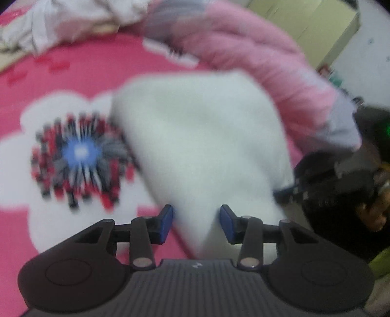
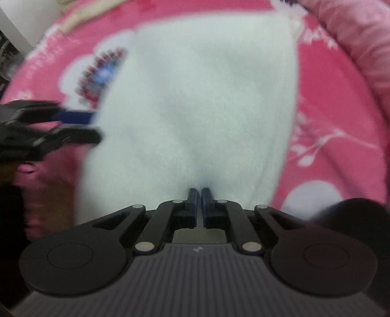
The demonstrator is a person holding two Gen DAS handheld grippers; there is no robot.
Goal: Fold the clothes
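A fluffy white garment [image 1: 199, 136] lies spread on the pink bedcover [image 1: 85, 73]. In the left wrist view my left gripper [image 1: 196, 219] stands open over the garment's near corner. That cloth runs through the gap and under the right finger, and no pinch shows. In the right wrist view my right gripper [image 2: 199, 192] is shut on the near edge of the white garment [image 2: 199, 97], which puckers at the blue pads. My left gripper [image 2: 95, 126] shows there at the garment's left edge. My right gripper [image 1: 280, 192] appears dark and blurred at the cloth's right edge.
The bedcover carries a white flower print with a blue and red centre [image 1: 80, 151]. A pink quilt [image 1: 256, 61] is bunched along the far right. Crumpled pale clothes [image 1: 61, 22] lie at the far left. A pale green cabinet [image 1: 316, 24] stands beyond the bed.
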